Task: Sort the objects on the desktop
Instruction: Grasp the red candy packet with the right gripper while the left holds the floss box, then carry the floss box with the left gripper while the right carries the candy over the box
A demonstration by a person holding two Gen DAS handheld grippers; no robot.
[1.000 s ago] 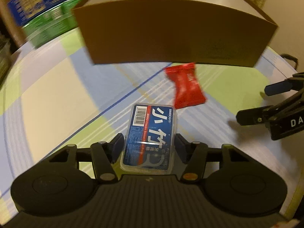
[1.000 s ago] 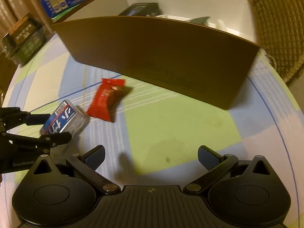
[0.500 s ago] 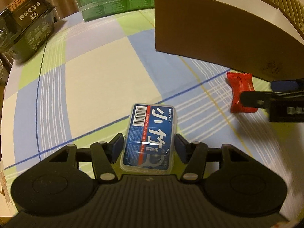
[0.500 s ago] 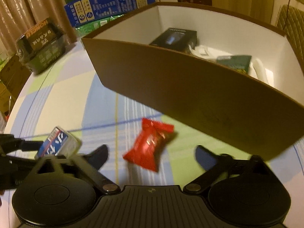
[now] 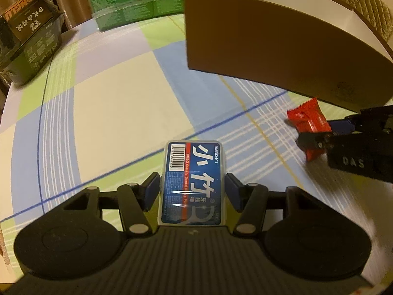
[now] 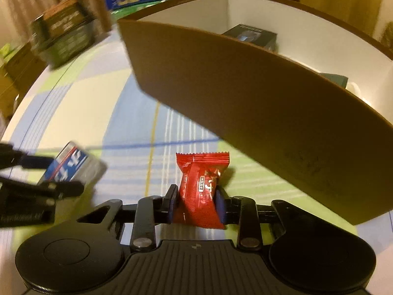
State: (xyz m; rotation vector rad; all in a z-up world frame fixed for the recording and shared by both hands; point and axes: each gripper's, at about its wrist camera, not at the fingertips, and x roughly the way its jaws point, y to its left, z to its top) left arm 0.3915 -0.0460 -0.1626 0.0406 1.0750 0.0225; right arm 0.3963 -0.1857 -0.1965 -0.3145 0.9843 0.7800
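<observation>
A clear dental-pick box with a blue label (image 5: 192, 182) sits between my left gripper's (image 5: 192, 193) blue pads, which press on its two long sides. In the right wrist view the same box (image 6: 73, 166) shows at the left, blurred. My right gripper (image 6: 196, 205) is closing its jaws on a red snack packet (image 6: 200, 186), with both pads against the wrapper. From the left wrist view that packet (image 5: 308, 123) lies at the right, just in front of the brown cardboard box (image 5: 270, 51). The box's white inside (image 6: 307, 46) holds a dark carton and other items.
A checked tablecloth (image 5: 110, 113) covers the round table. Green and blue cartons (image 5: 137, 5) stand at the back, and a dark packaged tray (image 5: 27, 41) sits at the far left edge. The cardboard box wall (image 6: 245, 93) rises close behind the red packet.
My right gripper swung over to the red packet and closed its wide jaws on it. My left gripper kept its hold on the dental-pick box while its view turned leftward.
</observation>
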